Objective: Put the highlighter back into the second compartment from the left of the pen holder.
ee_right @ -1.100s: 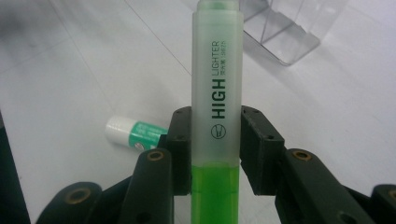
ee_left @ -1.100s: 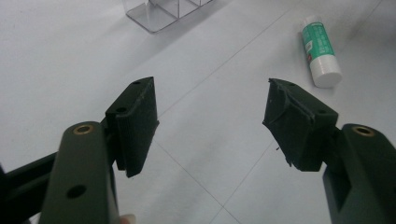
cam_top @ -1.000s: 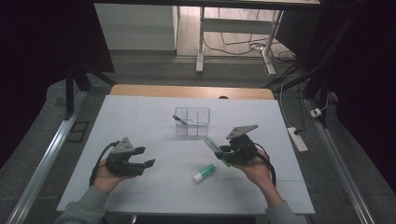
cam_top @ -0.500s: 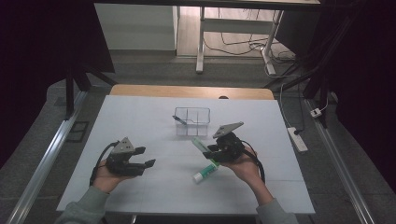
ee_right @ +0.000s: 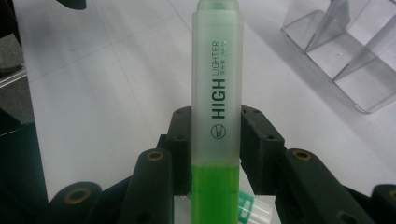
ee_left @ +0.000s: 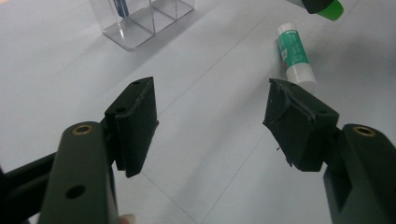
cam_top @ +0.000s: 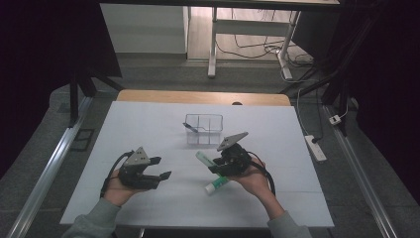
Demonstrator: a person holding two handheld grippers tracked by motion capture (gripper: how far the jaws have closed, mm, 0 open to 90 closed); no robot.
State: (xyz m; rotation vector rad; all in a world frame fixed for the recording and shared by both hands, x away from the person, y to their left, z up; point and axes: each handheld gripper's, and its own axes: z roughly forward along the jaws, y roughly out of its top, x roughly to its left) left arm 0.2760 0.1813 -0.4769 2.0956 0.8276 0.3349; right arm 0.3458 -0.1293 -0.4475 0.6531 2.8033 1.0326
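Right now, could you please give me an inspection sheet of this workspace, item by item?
Surface: white table, flat, with faint seam lines.
Job's things: green highlighter clamped in the right gripper, lifted off the table; clear organiser with compartments stands toward the far middle, a dark pen in its left compartment.
Clutter: glue stick lying on the table beneath the right gripper.
Grippers: left gripper open, holding nothing, near the table; right gripper shut on the highlighter.
Cables: a black cable trails from the left gripper; loose cables on the floor beyond.
Surroundings: power strip on the floor at right; desk legs behind; dark room.
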